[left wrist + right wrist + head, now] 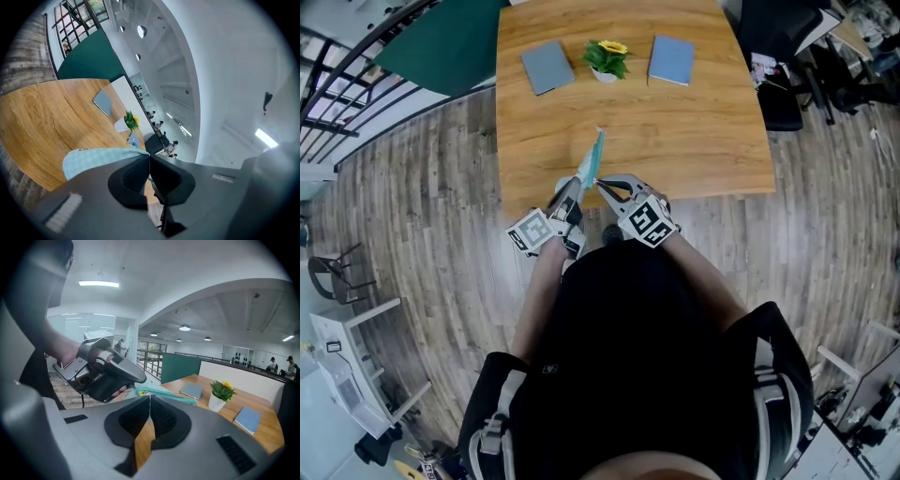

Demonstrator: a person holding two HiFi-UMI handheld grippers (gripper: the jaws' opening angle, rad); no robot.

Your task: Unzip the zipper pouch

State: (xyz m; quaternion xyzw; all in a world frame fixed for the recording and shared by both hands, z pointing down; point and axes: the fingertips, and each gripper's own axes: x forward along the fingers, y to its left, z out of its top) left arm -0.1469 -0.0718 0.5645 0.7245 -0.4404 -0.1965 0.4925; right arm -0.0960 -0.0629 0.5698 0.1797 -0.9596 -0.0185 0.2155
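The teal checked zipper pouch (592, 161) is held up over the near edge of the wooden table (694, 141). My left gripper (577, 190) is shut on the pouch's near end. In the left gripper view the pouch's cloth (91, 159) spreads out to the left of the closed jaws of the left gripper (149, 157). My right gripper (601, 186) meets the pouch from the right. In the right gripper view the right gripper (150, 397) is shut at the edge of the pouch (168, 393), on its small zipper pull (140, 392). The left gripper (105, 373) shows there close by.
At the table's far side lie two grey-blue notebooks (547, 67) (671, 60) with a small potted yellow flower (607, 58) between them. A green partition (441, 42) and black railings (337, 84) stand to the left, dark office chairs (787, 56) to the right.
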